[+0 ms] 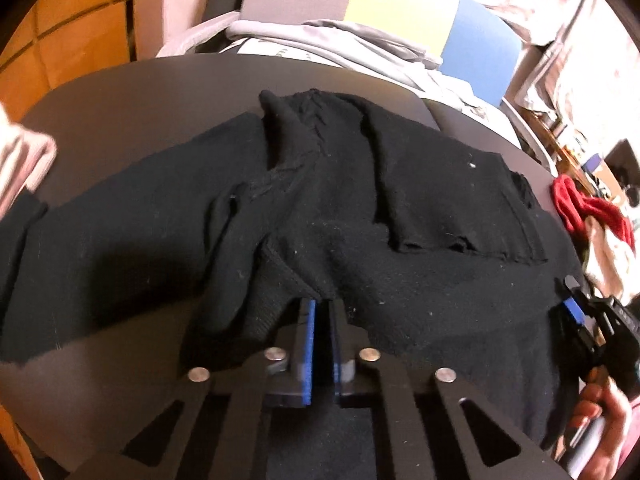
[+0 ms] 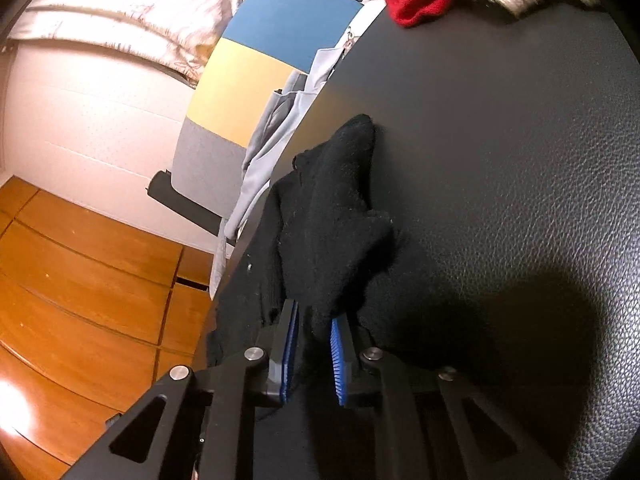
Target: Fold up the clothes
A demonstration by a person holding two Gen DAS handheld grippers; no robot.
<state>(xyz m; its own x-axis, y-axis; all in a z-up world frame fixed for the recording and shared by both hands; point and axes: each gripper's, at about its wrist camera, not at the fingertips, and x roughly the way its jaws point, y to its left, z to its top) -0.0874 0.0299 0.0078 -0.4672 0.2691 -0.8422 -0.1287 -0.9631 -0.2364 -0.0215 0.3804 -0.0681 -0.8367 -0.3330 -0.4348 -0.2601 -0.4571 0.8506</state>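
A: Where's the garment?
B: Black knit sweater point(image 1: 340, 208) spread rumpled on the dark leather-textured round table point(image 1: 120, 92).
A: Left gripper point(image 1: 322, 308)?
B: Clenched on a fold at the near edge.
A: Right gripper point(image 2: 316, 328)?
B: Blue pads pinching bunched black cloth, lifted off the table.

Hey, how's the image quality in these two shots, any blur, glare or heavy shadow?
Left wrist view: fisheye bends the table edge, the pale cloth at left is blown out. Right wrist view: glare on the wooden floor, heavy shadow beside the black garment.
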